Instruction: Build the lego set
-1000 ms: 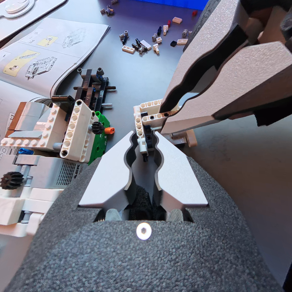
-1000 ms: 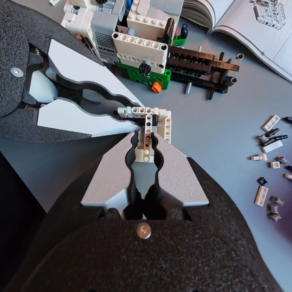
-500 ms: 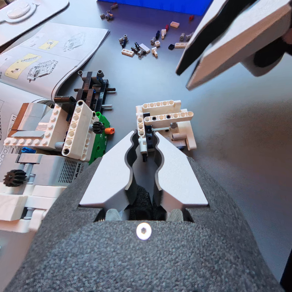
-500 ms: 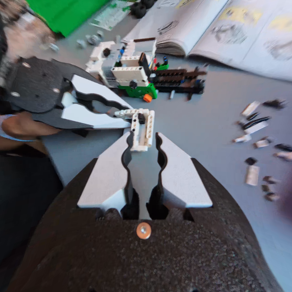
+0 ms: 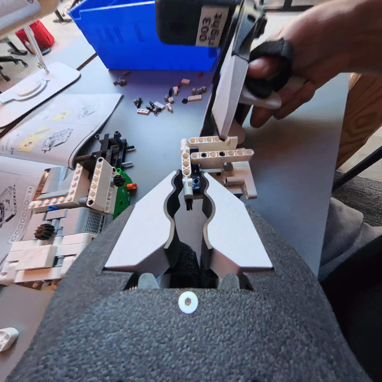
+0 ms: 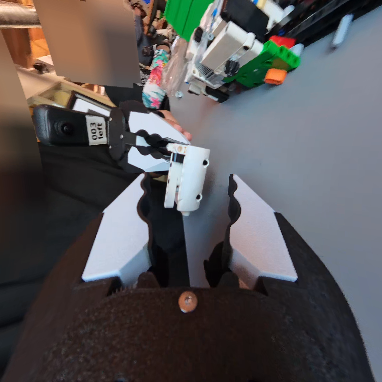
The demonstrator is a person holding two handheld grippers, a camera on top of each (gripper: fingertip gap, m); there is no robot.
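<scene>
The white beam sub-assembly [image 5: 215, 163] is held near the table's [image 5: 289, 186] right edge, its narrow end clamped between the left gripper [image 5: 191, 182] tips. The right gripper [image 6: 187, 182] is spread wide, gripping nothing. The piece is judged light, rigid, yet press-fitted; its long beams should be grasped, not protruding pins.

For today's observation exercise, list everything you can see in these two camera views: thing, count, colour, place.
Small sub-assembly: one, white, held at table centre.
Larger truck build: one, white, grey, green, left.
Black frame: one, behind the truck build.
Loose pieces: many, tan, grey, black, far side.
Instruction booklet: one, open, left.
Bin: one, blue, far edge.
Table: one, grey.
Left gripper: shut on the sub-assembly.
Right gripper: open, around its other end.
</scene>
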